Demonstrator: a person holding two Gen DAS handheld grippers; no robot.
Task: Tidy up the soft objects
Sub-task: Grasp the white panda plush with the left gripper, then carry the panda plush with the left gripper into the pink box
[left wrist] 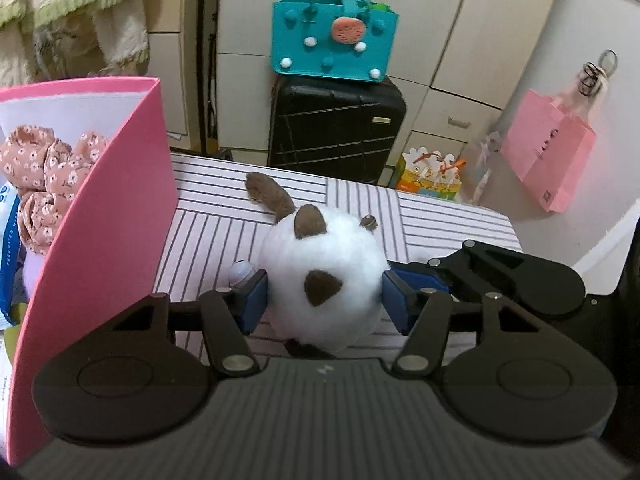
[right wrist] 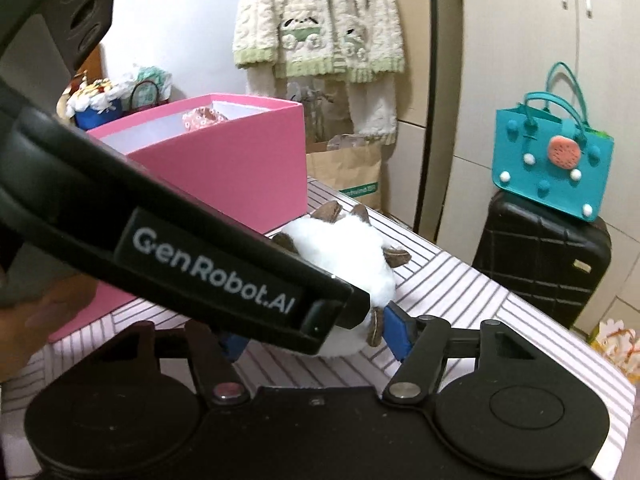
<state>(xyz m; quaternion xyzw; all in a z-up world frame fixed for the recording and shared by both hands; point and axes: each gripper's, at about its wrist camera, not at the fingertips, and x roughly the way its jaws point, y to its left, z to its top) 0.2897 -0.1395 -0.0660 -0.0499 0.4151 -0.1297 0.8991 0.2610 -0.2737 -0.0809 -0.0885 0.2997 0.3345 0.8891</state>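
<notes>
While angled downward, left gripper [left wrist: 324, 300] clamps white plush toy [left wrist: 324, 276], right gripper [right wrist: 316, 334] straddling it, grip unclear.

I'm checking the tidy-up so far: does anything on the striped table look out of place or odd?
Only the white plush toy remains loose on the striped table, beside the pink box that already holds floral fabric. The left gripper straddles it, pads at its sides. Nothing looks spilled or damaged.

cream cupboards [left wrist: 460, 40] behind, black suitcase [left wrist: 336, 128] on floor with teal bag [left wrist: 332, 40] on top. knit clothes [right wrist: 320, 28] hang on white wall (left side). striped tabletop [left wrist: 440, 216]. pink bag [left wrist: 548, 152] hangs right.
</notes>
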